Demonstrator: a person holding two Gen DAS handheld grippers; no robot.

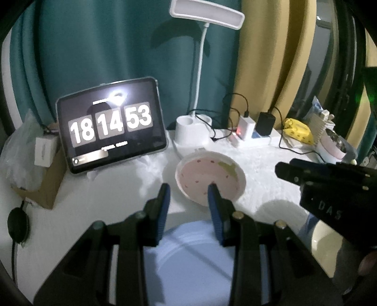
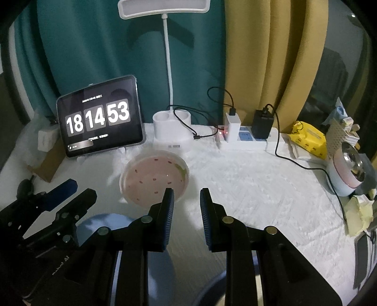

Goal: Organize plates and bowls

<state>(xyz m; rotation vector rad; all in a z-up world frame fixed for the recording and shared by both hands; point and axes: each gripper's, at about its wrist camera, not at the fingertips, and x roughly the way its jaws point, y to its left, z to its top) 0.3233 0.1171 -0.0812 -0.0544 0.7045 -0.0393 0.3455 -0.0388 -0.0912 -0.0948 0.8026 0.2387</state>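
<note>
White bench under lamplight: left gripper (image 1: 188, 188) and right gripper (image 2: 186, 191), jaws apart and empty, face the pink bowl (image 1: 211, 177) at twelve o'clock, likely for stacking.

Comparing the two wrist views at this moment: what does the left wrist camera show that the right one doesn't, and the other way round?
Only the left wrist view: the lamp's glare on the tablet and a round black object on a cord at the table's left edge.

Only the right wrist view: the whole power strip and a crumpled pale-yellow item at the right edge.

Both: the pink dotted bowl, the desk lamp, a blue plate under the jaws, the yellow packet, and both grippers, left gripper and right gripper, jaws apart with nothing between them.
</note>
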